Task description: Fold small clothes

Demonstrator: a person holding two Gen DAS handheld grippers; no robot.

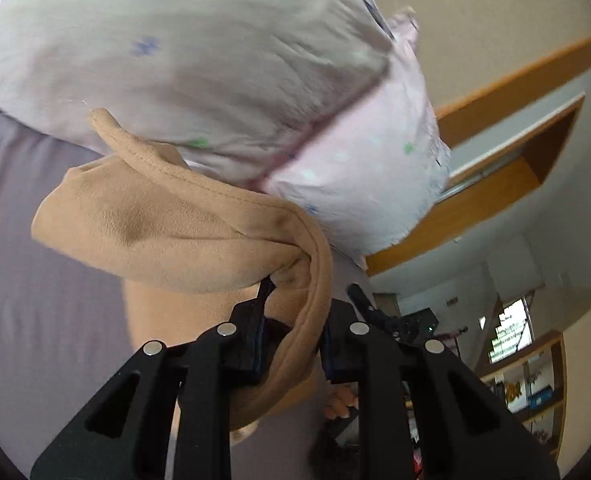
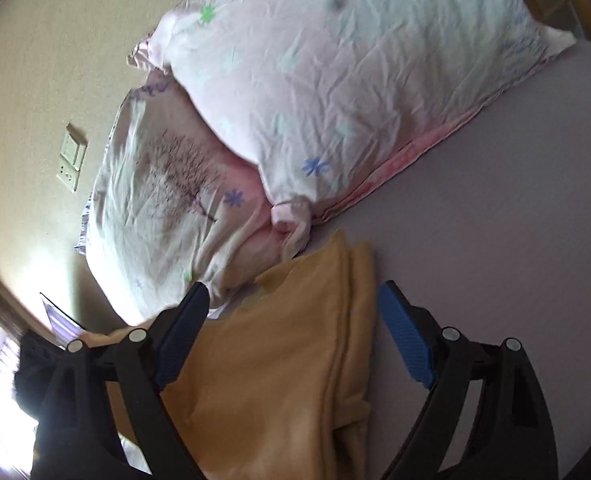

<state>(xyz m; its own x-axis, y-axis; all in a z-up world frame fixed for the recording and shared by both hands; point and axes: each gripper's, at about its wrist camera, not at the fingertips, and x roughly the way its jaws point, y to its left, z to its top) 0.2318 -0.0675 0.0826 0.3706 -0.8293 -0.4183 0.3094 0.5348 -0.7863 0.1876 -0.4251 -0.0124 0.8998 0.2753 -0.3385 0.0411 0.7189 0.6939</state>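
Note:
A tan fleece garment [image 1: 167, 232] hangs bunched from my left gripper [image 1: 295, 300], which is shut on a fold of its hemmed edge and holds it lifted above the grey bed sheet [image 1: 35, 320]. In the right wrist view the same tan garment [image 2: 279, 360] lies partly folded on the grey sheet [image 2: 495, 220]. My right gripper [image 2: 295, 300] is open, its blue-padded fingers [image 2: 405, 336] spread on either side of the garment's upper edge, just above it and holding nothing.
Two pale pink flowered pillows [image 2: 315, 80] lie right behind the garment, and one [image 1: 215, 60] shows in the left view. A wall with a switch plate [image 2: 72, 156] is beyond them. Wooden shelving [image 1: 535, 380] stands off the bed.

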